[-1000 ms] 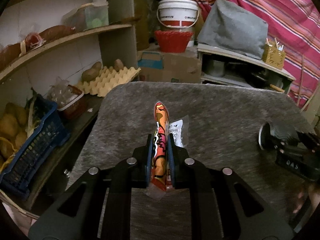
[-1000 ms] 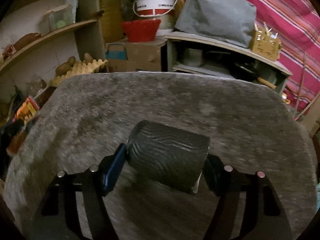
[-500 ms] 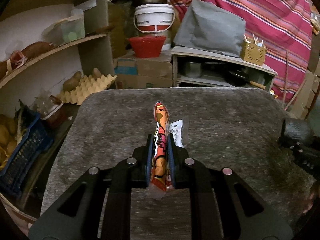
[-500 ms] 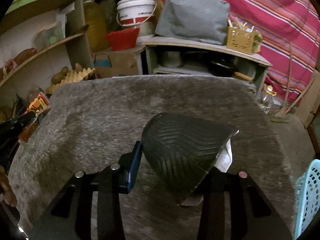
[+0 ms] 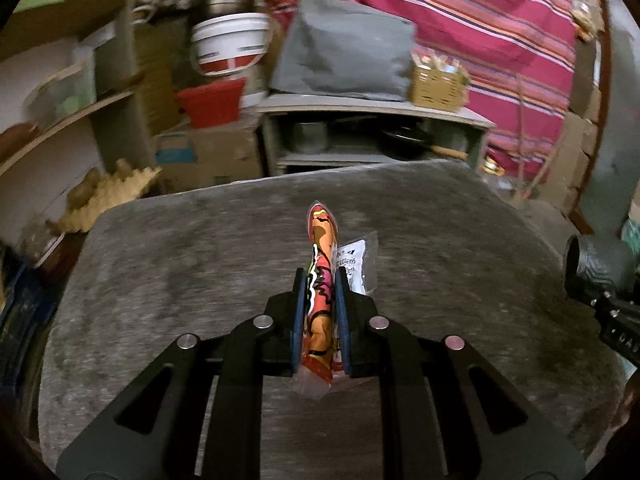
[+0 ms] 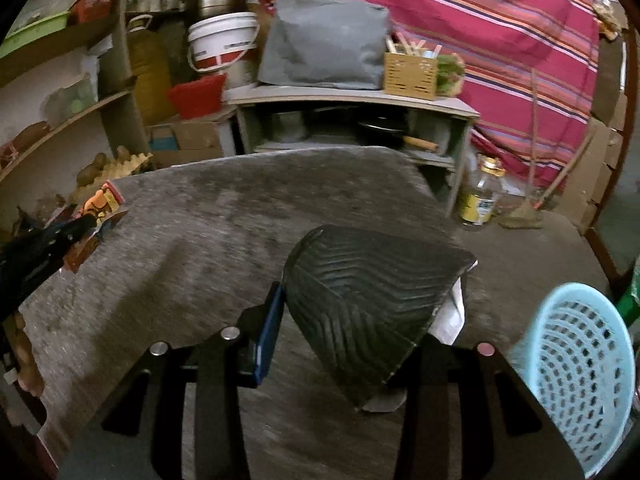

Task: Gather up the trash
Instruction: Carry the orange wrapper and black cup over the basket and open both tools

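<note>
My left gripper (image 5: 320, 280) is shut on an orange and red snack wrapper (image 5: 321, 240) that stands upright between the pads. A clear wrapper with white print (image 5: 354, 258) is pinched along with it on the right side. Over the grey table (image 6: 200, 220), my right gripper (image 6: 356, 312) is shut on a black ribbed paper cup (image 6: 372, 288), squashed flat, with white paper (image 6: 452, 312) sticking out of its mouth. A light blue perforated basket (image 6: 580, 368) sits at the lower right, beyond the table edge. The left wrist view catches the cup (image 5: 600, 258) at the far right.
Wooden shelves on the left carry an egg tray (image 5: 116, 188) and potatoes. Behind the table stands a grey cabinet (image 6: 352, 120) with a pan inside, plus a white bucket (image 6: 220, 40) and a red basket. A bottle (image 6: 480, 196) and a broom are on the floor at right.
Both grippers swung to the right over the table with their loads. The right jaws squeezed the cup from round to flat. The light blue basket came into the right wrist view.
</note>
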`<state>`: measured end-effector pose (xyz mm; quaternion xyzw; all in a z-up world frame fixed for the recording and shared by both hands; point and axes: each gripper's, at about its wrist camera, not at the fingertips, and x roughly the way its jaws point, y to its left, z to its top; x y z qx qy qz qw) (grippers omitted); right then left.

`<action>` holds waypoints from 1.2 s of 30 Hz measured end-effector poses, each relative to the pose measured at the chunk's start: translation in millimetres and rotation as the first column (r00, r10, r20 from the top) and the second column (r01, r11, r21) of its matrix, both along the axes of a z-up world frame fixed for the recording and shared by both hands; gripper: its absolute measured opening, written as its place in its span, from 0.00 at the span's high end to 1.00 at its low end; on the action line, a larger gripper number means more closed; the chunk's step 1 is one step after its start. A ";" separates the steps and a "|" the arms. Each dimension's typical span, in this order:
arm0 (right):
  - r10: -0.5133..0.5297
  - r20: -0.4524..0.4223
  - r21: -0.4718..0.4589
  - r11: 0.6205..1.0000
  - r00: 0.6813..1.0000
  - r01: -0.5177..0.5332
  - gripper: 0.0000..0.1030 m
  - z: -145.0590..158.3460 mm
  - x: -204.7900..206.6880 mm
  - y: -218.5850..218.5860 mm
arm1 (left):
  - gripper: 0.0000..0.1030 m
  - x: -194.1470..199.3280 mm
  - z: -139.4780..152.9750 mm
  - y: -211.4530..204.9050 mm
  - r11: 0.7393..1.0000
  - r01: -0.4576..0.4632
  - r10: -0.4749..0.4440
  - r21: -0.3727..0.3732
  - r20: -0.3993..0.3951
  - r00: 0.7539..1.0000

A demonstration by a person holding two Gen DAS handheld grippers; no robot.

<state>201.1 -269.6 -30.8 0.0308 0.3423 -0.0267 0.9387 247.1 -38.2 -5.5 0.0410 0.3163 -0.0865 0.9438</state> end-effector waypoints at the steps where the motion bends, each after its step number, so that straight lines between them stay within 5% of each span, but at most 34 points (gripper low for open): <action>1: -0.014 0.003 -0.003 1.000 1.000 0.014 0.61 0.9 -5.6 -10.5 | 0.88 -1.5 -0.7 -7.6 1.000 0.014 -0.014 -0.001 0.000 1.000; 11: -0.139 0.055 0.002 0.990 0.989 0.139 0.61 17.4 -53.0 -112.9 | 0.87 -35.4 7.8 -124.5 0.979 0.205 -0.205 0.022 0.038 0.978; 22: -0.348 0.041 0.056 0.937 0.937 0.346 0.61 7.7 -111.3 -245.2 | 0.87 -80.0 8.9 -274.2 0.902 0.431 -0.431 0.011 0.067 0.900; 34: -0.391 0.005 0.088 0.917 0.920 0.389 0.61 -13.8 -130.3 -295.1 | 0.86 -94.1 -29.0 -374.6 0.836 0.548 -0.548 0.002 -0.016 0.836; 36: -0.399 0.002 0.097 0.913 0.917 0.397 0.61 -16.1 -133.7 -300.0 | 0.77 -96.3 -27.5 -381.3 0.833 0.553 -0.553 0.000 -0.013 0.833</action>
